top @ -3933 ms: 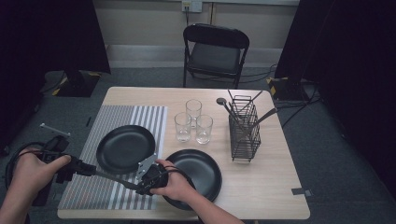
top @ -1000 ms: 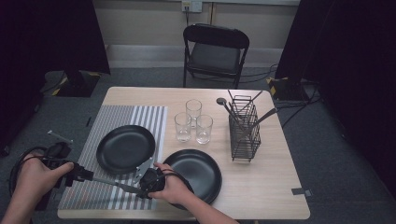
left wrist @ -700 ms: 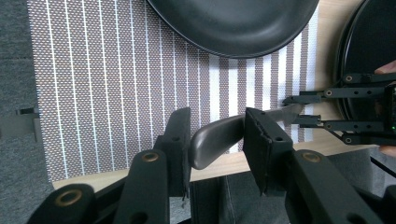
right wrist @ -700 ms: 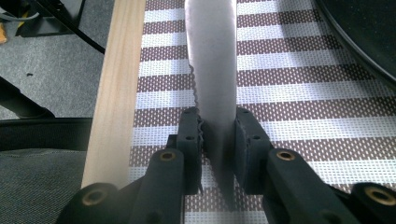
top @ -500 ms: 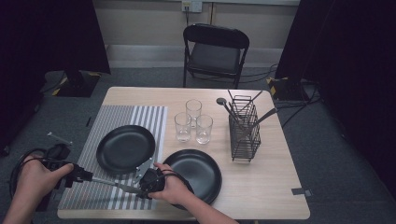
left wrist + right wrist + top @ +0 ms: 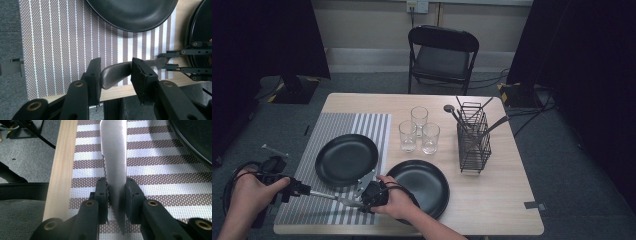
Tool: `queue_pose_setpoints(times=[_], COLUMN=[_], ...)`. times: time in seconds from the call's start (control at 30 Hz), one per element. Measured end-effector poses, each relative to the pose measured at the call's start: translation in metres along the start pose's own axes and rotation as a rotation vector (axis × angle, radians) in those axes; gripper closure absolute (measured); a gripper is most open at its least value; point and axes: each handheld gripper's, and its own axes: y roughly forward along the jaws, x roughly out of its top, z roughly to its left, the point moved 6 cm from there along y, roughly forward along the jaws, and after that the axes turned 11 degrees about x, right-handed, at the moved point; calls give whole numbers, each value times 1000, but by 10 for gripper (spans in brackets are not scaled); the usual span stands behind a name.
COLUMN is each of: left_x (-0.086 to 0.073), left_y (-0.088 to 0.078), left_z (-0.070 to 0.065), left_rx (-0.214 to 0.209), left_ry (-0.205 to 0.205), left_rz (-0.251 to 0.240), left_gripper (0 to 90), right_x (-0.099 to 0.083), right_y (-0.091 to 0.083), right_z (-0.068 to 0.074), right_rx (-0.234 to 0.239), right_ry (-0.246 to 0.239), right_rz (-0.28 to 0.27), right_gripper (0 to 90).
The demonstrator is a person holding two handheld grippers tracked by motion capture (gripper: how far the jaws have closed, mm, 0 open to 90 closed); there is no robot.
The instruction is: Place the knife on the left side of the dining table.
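Handover of knife (image 6: 113, 167) between grippers, midway: blade clamped in right gripper (image 6: 117, 188), dark handle between parted jaws of left gripper (image 6: 115, 75), which have just been opening, apparently releasing. Held low over striped placemat (image 6: 332, 130), near table edge. Placement still pending. Serrated steel blade.

The knife (image 6: 113, 170) has a shiny, smooth metal blade with tiny teeth between the black pads (image 6: 131, 195), and a dark, smooth plastic handle. Under the fingers, the placemat (image 6: 155, 167) is rough woven cloth. Beside it the table (image 6: 61, 170) is pale wood. The plate (image 6: 132, 12) looks glossy black.
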Motion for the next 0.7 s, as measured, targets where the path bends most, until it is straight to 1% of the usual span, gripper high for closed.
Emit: queue_pose_setpoints(times=[0.07, 0.1, 0.17, 0.23, 0.3, 0.4, 0.5, 0.57, 0.6, 0.67, 0.7], left_x=[-1, -1, -1, -2, -2, -2, -2, -2, -2, -3, -3], left_y=[1, 1, 1, 2, 3, 3, 4, 4, 4, 5, 5], left_z=[1, 2, 2, 2, 3, 3, 3, 3, 4, 4, 4], left_rx=[-1, -1, 0, 1, -3, 7, 8, -6, 2, 7, 5], left_ry=[-6, -1, -13, -15, -8, -12, -10, -9, -1, -4, -13], left_rz=[0, 0, -8, -7, -10, -17, -32, -34, -29, -28, -35], left_gripper=[604, 604, 604, 603, 602, 600, 598, 598, 597, 597, 596], right_x=[0, 0, 0, 0, 0, 0, 0, 0, 0, 0, 0], right_y=[0, 0, 0, 0, 0, 0, 0, 0, 0, 0, 0], right_z=[0, 0, 0, 0, 0, 0, 0, 0, 0, 0, 0], right_rx=[0, 1, 0, 0, 0, -1, -1, -2, -2, -2, -2], right_ry=[5, 2, 4, 1, -2, -1, -1, -1, -2, -1, 0], right_rz=[2, 1, 1, 0, -1, -3, -3, -1, -1, -1, -1], right_gripper=[753, 752, 752, 752, 752, 753, 753, 753, 753, 753, 753])
